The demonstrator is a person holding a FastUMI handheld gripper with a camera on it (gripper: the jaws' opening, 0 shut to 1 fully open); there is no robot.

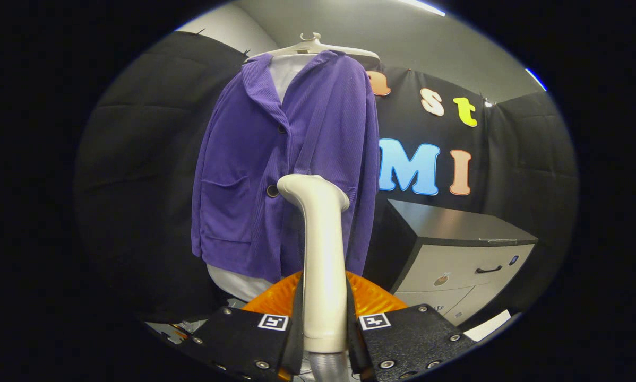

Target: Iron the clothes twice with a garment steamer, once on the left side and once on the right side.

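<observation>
Booth: steamer (322, 254) base hidden behind fingers (275, 339).

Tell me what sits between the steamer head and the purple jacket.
Nothing: in the gripper view the steamer, clamped between the gripper fingers, has its head in front of the purple jacket near the lower button, no object between. Whether it touches the cloth cannot be told.

No readable text, label or number anywhere.
</observation>
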